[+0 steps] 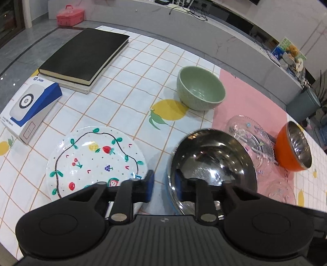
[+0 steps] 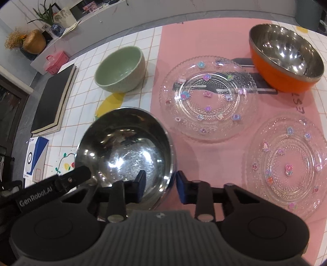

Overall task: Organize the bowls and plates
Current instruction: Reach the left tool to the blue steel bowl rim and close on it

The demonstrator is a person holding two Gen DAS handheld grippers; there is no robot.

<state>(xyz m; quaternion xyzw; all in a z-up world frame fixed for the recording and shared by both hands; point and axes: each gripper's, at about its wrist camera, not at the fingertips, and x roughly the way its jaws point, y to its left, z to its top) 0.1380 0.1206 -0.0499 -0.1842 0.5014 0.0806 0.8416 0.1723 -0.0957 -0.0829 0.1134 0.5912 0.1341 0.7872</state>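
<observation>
A shiny steel bowl (image 1: 212, 155) (image 2: 126, 147) sits on the tiled cloth at the pink mat's edge. My left gripper (image 1: 164, 184) straddles its near-left rim, one finger inside and one outside, shut on the rim. My right gripper (image 2: 160, 182) is shut on the bowl's rim in the same way at the near right. In the right wrist view the left gripper (image 2: 85, 174) shows at the bowl's left rim. A green bowl (image 1: 201, 88) (image 2: 120, 69) stands behind. An orange steel-lined bowl (image 2: 286, 55) sits tilted at the far right. Two clear glass plates (image 2: 208, 98) (image 2: 286, 165) lie on the pink mat (image 2: 204, 41). A fruit-painted plate (image 1: 94, 161) lies left of the steel bowl.
A black book (image 1: 83, 55) on a second book and a blue-white box (image 1: 30, 104) lie at the table's left. A grey counter runs behind the table. A pink case (image 1: 69, 14) stands on the floor beyond.
</observation>
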